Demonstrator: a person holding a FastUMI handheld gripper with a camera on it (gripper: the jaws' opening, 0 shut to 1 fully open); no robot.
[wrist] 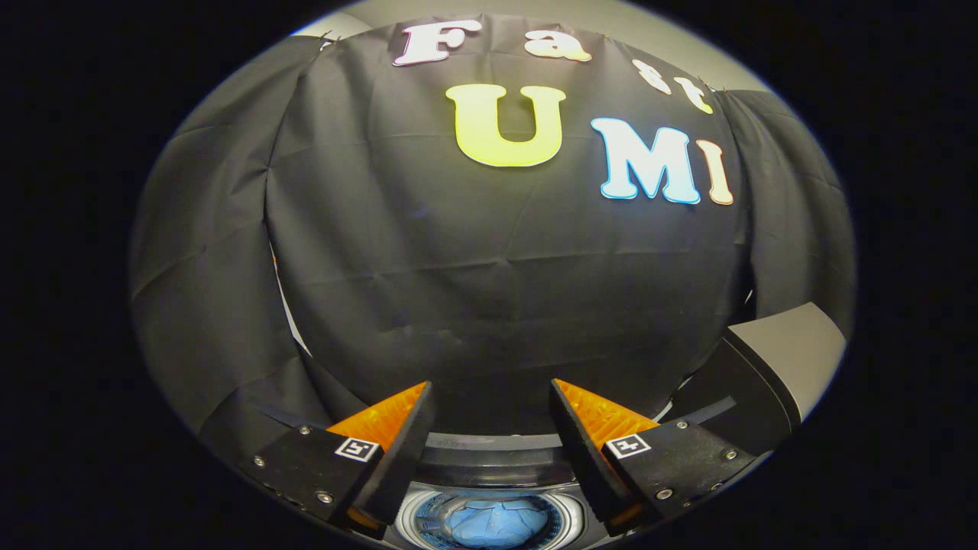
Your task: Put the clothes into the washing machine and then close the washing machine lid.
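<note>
1. On the left stands the booth's black cloth wall (229, 305). In front of it is the left finger of the gripper (490, 420), one of two in view.
2. Between and below the fingers lies the washing machine (489, 458), with its round drum (489, 523) open to the camera. One machine and one drum can be counted.
3. Inside the drum sits one bundle of blue clothes (493, 523). It lies under the gap between the fingers and clear of both. The bundle is small and cut off here, so it may be one garment or several.
4. The gripper is released: its fingers stand well apart with nothing between them, pointing out over the machine towards the cloth.
5. To the right of the right finger a grey panel rises at a tilt. It is probably the raised lid (772, 367), though only part of it shows. There is one lid.
6. Judged from this, the loading step looks done and the closing step is in hand. The next move calls for bringing the gripper across to the lid on the right, catching or pressing its edge, and swinging it down over the drum.
</note>
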